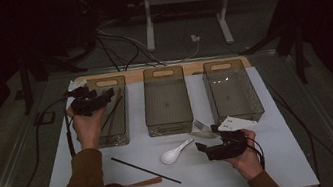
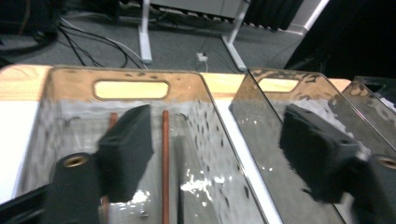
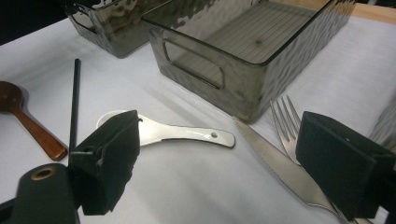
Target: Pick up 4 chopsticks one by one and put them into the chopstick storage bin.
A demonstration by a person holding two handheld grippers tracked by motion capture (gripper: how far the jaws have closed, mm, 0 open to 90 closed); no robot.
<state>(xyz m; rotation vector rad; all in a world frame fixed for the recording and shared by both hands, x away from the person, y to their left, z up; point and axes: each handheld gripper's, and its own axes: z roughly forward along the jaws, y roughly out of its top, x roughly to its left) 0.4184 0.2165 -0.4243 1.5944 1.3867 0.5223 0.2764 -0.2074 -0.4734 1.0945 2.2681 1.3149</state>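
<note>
Over the far left of the desk (image 1: 285, 155), the left hand-held gripper (image 1: 99, 98) hangs above the left bin (image 1: 113, 81). Its jaws stand wide apart and hold nothing. Seen from the left gripper view, reddish-brown chopsticks (image 2: 165, 163) lie along the floor of that bin, running near to far, so sorting looks to be under way.

Nearer the person, a dark wooden spoon (image 1: 128, 186) rests close to the near edge, its bowl to the left. Just right of it a single black chopstick (image 1: 145, 170) lies slantwise, from far left to near right. The left hand is the closer one to both.

Next comes the white spoon (image 1: 176, 151), bowl at the near left and handle pointing far right toward the middle bin (image 1: 169, 123), which looks empty.

Then the knife (image 3: 275, 163) and fork (image 3: 286, 126) lie side by side just near the middle bin. The right hand-held gripper (image 1: 205, 149) sits low beside them, jaws spread wide and empty. From the right gripper view, the knife's long axis runs slantwise from the far side toward the right jaw, with the fork's tines pointing away, so both sit between the open jaws and slightly ahead. A short forward reach with the right hand would likely take either one. The right bin (image 1: 251, 100) stands just beyond, also apparently empty.
</note>
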